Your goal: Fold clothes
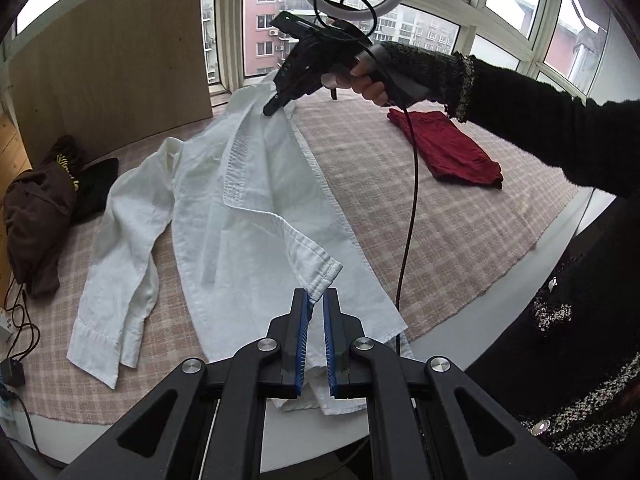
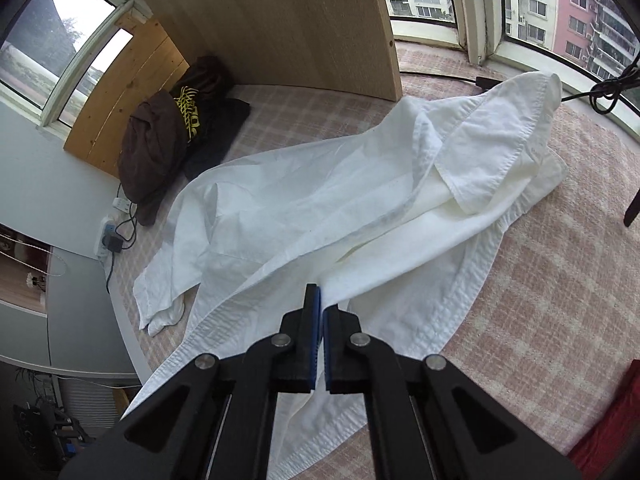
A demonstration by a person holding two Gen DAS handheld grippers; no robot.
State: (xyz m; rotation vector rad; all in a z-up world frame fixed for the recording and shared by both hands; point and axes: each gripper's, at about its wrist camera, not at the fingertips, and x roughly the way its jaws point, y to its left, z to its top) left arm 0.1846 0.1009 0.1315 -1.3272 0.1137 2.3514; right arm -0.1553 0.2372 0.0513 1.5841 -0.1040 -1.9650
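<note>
On the checked cloth point(image 1: 440, 216):
Shirt point(image 1: 248, 200): white, spread mid-surface.
Left gripper point(image 1: 316, 300): pinching shirt hem.
Right gripper point(image 2: 320, 300): pressed together on shirt edge.
Red garment point(image 1: 452, 152): folded, far edge.

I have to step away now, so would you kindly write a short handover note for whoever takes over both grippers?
Left gripper: shut on the white shirt, pinching its front edge near the table's near side.
Right gripper: shut on the same shirt's edge at the far end, held lifted.
Red garment: already folded, lying to the right on the checked cloth.
Brown garment: in a heap at the left, unfolded.
Left to do: fold the shirt, then the brown heap.
</note>
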